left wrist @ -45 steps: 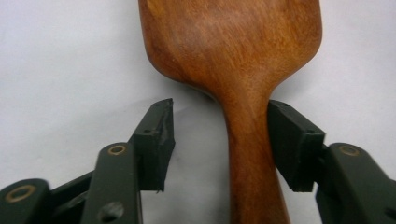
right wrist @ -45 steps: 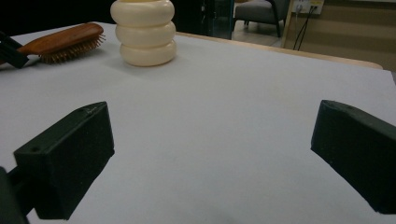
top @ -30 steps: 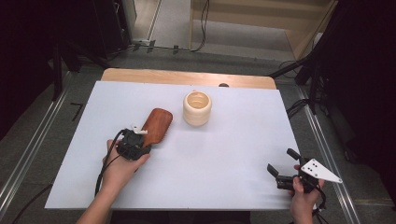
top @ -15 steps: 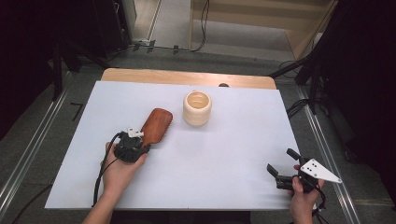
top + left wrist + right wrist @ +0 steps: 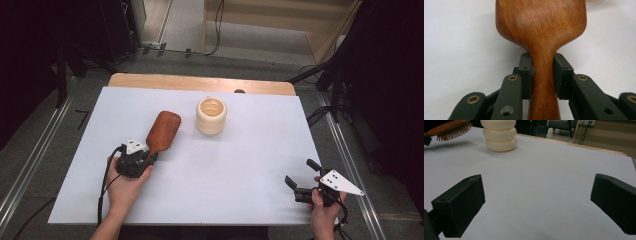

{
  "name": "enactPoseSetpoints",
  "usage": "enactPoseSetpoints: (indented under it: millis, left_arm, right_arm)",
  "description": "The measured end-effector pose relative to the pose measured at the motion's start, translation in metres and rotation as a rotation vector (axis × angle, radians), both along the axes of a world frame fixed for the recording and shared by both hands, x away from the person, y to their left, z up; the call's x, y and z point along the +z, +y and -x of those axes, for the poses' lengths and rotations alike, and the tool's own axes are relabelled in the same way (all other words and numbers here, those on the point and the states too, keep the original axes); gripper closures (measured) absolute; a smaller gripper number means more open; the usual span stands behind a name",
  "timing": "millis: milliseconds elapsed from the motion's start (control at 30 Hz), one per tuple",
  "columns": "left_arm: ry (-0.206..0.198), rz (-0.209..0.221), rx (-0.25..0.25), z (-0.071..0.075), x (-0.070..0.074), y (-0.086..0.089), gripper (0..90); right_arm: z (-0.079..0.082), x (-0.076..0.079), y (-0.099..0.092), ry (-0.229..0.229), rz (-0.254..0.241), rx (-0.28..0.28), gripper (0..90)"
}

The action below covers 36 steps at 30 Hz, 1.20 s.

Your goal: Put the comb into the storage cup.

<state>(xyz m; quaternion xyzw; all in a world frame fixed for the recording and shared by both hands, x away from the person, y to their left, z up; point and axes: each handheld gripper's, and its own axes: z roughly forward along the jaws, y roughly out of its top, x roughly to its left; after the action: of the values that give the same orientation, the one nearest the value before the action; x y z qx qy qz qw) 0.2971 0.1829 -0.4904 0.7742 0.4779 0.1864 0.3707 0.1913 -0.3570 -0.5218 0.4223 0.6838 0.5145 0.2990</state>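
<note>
My left claw has just closed, and its pads now pinch the narrow neck of the wooden hairbrush, one on each side. A second ago the brush lay flat ahead of my hand; now its broad head juts forward from the claw, and the right gripper view shows its bristles clear of the white table, so I judge it lifted. The cream ribbed cup stands just beyond the brush head and to its right. My right claw waits well apart at the near right edge, jaws spread, holding nothing. The grasp seems secure enough to carry.
</note>
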Motion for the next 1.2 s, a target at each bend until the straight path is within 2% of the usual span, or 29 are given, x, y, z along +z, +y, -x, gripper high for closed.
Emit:
enactPoseSetpoints:
  millis: [67,267,400,500,733,900,1067,1200]
  left_arm:
    - [-0.029,0.012,0.0,0.002,0.003,0.002,72.5]
    - [-0.079,0.041,-0.002,0.008,0.007,0.003,72.5]
    - [-0.078,0.067,-0.002,0.01,0.011,0.006,72.5]
    - [-0.098,0.08,-0.002,0.012,0.015,0.008,72.5]
    - [-0.16,0.155,-0.03,0.016,0.02,0.014,72.4]
    - [-0.203,0.16,-0.037,0.02,0.024,0.013,72.4]
    - [-0.206,0.178,-0.059,0.022,0.027,0.012,72.4]
    - [-0.212,0.174,-0.082,0.023,0.027,0.01,72.5]
  right_arm:
    - [0.0,0.0,0.0,-0.001,0.002,0.002,0.0]
    - [0.001,0.004,0.002,0.003,0.014,-0.002,0.0]
    - [0.002,0.009,0.004,0.007,-0.012,0.015,0.0]
    - [-0.001,0.014,0.011,0.005,0.011,0.041,0.0]
    - [-0.006,0.037,0.034,-0.01,0.013,0.083,0.0]
    - [-0.013,0.051,0.048,-0.01,0.007,0.1,0.0]
    - [-0.023,0.063,0.061,-0.015,0.001,0.108,0.0]
    - [-0.029,0.073,0.072,-0.017,0.013,0.107,0.0]
